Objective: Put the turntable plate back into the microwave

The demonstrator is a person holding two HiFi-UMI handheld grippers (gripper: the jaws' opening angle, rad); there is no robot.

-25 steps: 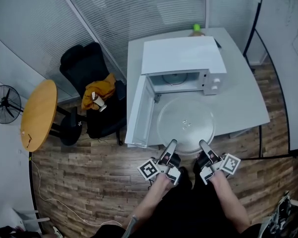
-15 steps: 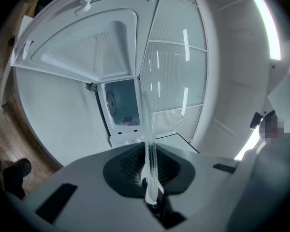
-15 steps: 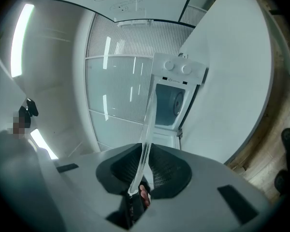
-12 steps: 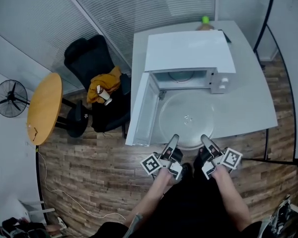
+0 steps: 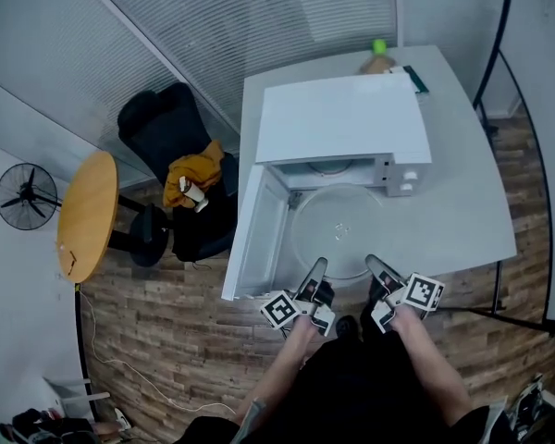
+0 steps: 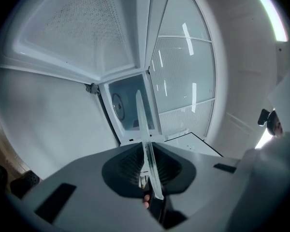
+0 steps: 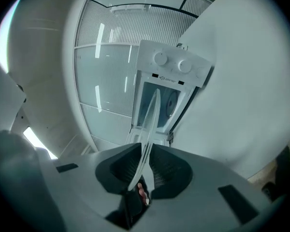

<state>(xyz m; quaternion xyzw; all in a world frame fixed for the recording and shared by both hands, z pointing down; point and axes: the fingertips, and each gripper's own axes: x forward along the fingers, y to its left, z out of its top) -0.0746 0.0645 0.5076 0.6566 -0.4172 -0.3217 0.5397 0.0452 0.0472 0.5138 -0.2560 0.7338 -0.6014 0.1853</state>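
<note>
Between the opening jaws of the left gripper (image 5: 314,271) and the right gripper (image 5: 374,266) stands the near rim of the round clear glass turntable plate (image 5: 338,229), pads easing off it; just ahead, the plate lies flat before the open white microwave (image 5: 342,123) on the pale grey table (image 5: 467,206)

Nothing is readable; lettering on the microwave (image 7: 174,66) is too small.
</note>
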